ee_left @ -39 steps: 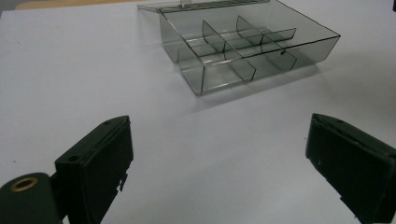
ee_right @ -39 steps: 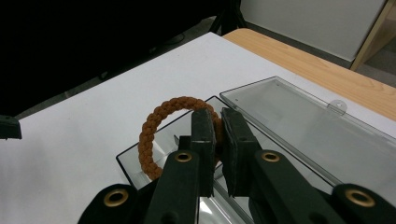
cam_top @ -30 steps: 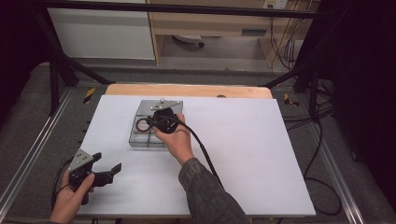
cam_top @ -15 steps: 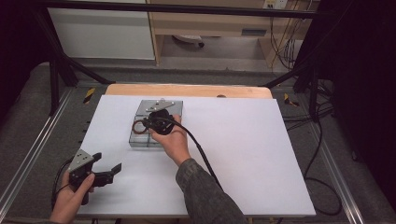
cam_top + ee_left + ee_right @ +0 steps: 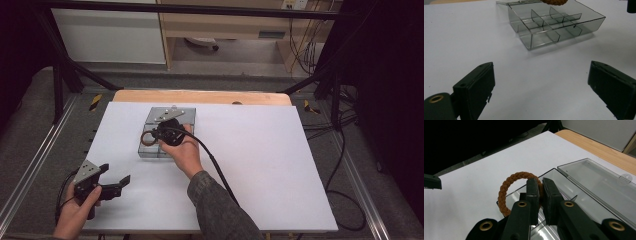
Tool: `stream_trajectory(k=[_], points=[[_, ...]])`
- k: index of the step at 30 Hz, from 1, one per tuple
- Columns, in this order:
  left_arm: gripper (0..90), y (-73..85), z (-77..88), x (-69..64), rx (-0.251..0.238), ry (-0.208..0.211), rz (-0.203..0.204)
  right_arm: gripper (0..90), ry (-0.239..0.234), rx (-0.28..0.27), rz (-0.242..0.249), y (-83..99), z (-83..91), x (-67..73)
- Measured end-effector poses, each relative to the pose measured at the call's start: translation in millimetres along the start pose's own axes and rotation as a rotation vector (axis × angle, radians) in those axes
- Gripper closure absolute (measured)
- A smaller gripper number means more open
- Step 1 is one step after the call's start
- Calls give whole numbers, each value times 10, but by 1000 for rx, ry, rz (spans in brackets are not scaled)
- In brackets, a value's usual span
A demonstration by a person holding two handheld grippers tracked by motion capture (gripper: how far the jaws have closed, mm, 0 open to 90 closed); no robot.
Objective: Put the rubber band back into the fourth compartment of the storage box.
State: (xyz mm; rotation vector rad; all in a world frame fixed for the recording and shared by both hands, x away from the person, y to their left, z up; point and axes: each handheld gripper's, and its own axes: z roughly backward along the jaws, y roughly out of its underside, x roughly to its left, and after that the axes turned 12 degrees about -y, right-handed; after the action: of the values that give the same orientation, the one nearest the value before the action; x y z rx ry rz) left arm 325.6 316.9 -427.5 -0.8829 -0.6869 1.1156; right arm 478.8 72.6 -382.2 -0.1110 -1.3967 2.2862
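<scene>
A person's right gripper [image 5: 159,131] pinches a brown braided cord ring [image 5: 512,187] between its two black jaws, holding it upright above the near-left corner of a clear smoked-plastic compartment box [image 5: 150,151] that sits on the white table cover [image 5: 260,165]. In the right gripper view the jaws stand almost together, clamped on the right side of the ring's loop, while the rest of the loop arcs out to the left of the pads and hangs partly over the box's wall and partly over the white surface beyond it. The high view shows the ring [image 5: 147,138] at the left edge of the box, directly beside the right hand [image 5: 185,152] that wraps the gripper, with the gripper's black cable [image 5: 215,167] trailing back along the camouflage-patterned sleeve [image 5: 220,212]. The box's hinged lid [image 5: 599,182] lies folded open flat on the far side, and its dividers split the tray into several cells; which cell the ring hangs above cannot be told exactly. The left gripper [image 5: 107,182] rests low at the near-left corner of the table in the person's left hand [image 5: 75,212], well apart from the box and the ring, its jaws spread wide with nothing between them. The left gripper view looks across bare white surface between those parted jaws toward the box [image 5: 556,27], with a bit of the brown ring [image 5: 554,2] at the top edge above its far cells. A wooden tabletop edge [image 5: 200,96] runs behind the cover.
</scene>
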Motion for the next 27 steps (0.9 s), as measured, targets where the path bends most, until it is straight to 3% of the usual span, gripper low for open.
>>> stream_trajectory(k=[27], points=[[68, 2, -5, -8, 5, 4, -2, 846, 42, 56, 9, 95, -197, -39]])
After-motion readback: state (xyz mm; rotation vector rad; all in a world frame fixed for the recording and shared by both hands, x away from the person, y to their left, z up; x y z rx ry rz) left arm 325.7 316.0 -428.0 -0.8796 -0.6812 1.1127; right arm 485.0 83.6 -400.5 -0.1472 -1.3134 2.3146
